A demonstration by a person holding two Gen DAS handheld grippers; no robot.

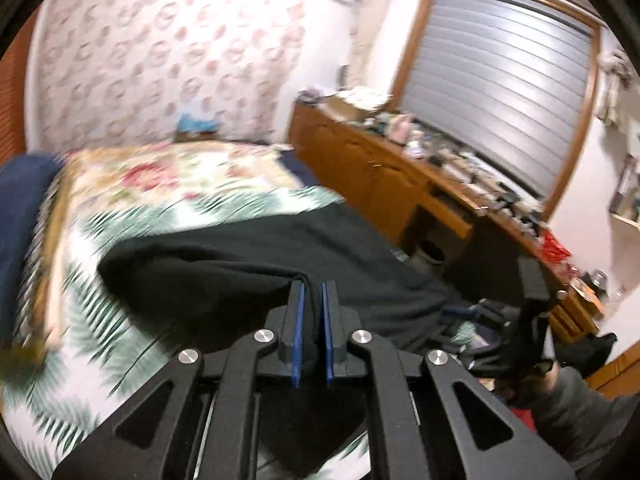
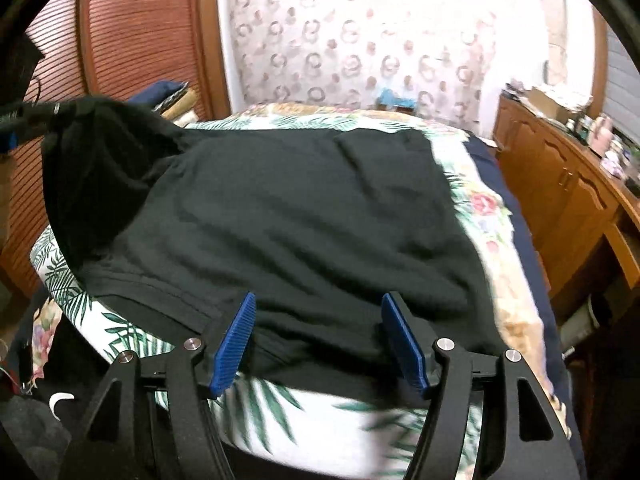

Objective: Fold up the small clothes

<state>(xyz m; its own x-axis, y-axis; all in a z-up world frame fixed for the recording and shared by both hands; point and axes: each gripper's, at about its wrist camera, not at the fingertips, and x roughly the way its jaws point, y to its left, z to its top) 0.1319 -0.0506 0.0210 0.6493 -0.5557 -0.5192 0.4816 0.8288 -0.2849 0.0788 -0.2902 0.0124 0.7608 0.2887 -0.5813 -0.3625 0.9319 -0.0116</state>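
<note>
While lifted, shirt (image 1: 240, 264) between left hand-held gripper (image 1: 312, 292)

Left tongs (image 1: 313, 294) pinched, right tongs (image 2: 318, 312) spread

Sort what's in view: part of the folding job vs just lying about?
Job:
black shirt
left gripper, pinching a lifted fold
right gripper, open over the near hem
bed

Lying about:
cluttered dresser
louvered wardrobe
navy cushion

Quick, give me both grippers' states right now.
Left gripper: shut on the black shirt, lifting one corner.
Right gripper: open, jaws wide apart over the shirt's near edge, holding nothing.
</note>
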